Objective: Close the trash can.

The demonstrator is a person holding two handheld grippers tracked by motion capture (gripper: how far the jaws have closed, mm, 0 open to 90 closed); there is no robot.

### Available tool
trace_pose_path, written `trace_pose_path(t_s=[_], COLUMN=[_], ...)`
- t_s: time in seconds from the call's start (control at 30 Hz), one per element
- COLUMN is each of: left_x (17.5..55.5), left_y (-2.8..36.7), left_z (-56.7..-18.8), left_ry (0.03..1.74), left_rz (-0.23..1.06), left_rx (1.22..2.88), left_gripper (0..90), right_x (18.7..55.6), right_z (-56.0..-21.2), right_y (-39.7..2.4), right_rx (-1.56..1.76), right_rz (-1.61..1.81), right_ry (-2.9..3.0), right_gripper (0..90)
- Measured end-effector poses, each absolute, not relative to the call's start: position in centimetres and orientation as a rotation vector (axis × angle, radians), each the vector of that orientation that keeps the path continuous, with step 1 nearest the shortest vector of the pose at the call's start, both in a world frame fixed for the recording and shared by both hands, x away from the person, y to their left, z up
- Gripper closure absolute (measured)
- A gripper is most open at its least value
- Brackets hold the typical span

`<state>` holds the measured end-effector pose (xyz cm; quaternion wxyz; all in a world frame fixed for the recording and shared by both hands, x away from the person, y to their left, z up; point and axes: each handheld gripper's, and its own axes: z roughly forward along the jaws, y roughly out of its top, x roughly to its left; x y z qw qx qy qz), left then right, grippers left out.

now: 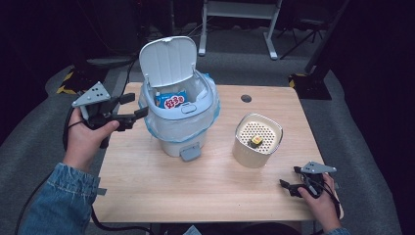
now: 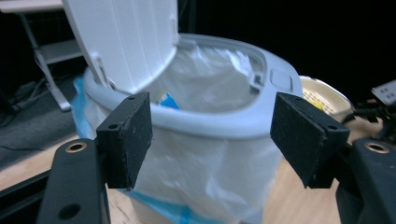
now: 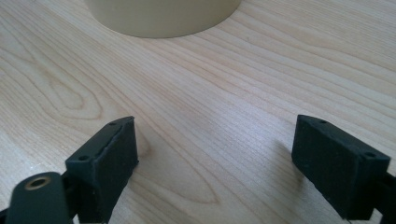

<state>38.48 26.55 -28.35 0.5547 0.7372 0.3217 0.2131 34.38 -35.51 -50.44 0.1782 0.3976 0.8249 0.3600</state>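
A: From the high view, the white bin [image 1: 178, 115] stands at the table's [image 1: 195, 191] left-middle, lid up, a blue snack packet [image 1: 171, 99] inside. The left gripper [image 1: 134, 115] hovers just beside its rim, jaws apart, empty.

B: Left gripper view?

A: Thin liner bag [image 2: 205, 163] draped over the rim [image 2: 219, 123]: soft, slippery. I'd grip the stiff plastic rim; the bin looks light.

B: Right gripper view?

A: The right gripper [image 3: 215, 158] rests low over bare wood, jaws wide, empty
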Motion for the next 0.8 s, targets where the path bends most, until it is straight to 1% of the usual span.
trace_pose_path(t_s=[0.07, 0.33, 0.4, 0.7, 0.8], left_x=[38.9, 40.8, 41.1, 43.6, 44.3], left_y=[26.6, 26.7, 26.6, 26.3, 26.1], left_z=[-27.9, -25.9, -25.4, -24.3, -24.1], left_ry=[0.756, 0.789, 0.812, 0.832, 0.844], left_rz=[0.508, 0.554, 0.596, 0.595, 0.636], left_rx=[1.721, 1.666, 1.681, 1.670, 1.685], left_gripper=[36.1, 33.9, 34.0, 33.4, 32.4], right_x=[34.4, 34.4, 34.4, 34.4, 34.4], right_z=[-50.4, -50.4, -50.4, -50.4, -50.4], right_y=[-35.5, -35.5, -35.5, -35.5, -35.5], right_rx=[1.125, 1.124, 1.124, 1.125, 1.125], right_rz=[1.018, 1.018, 1.018, 1.018, 1.018], right_ry=[2.333, 2.333, 2.333, 2.334, 2.333], right_gripper=[14.4, 14.5, 14.4, 14.5, 14.4])
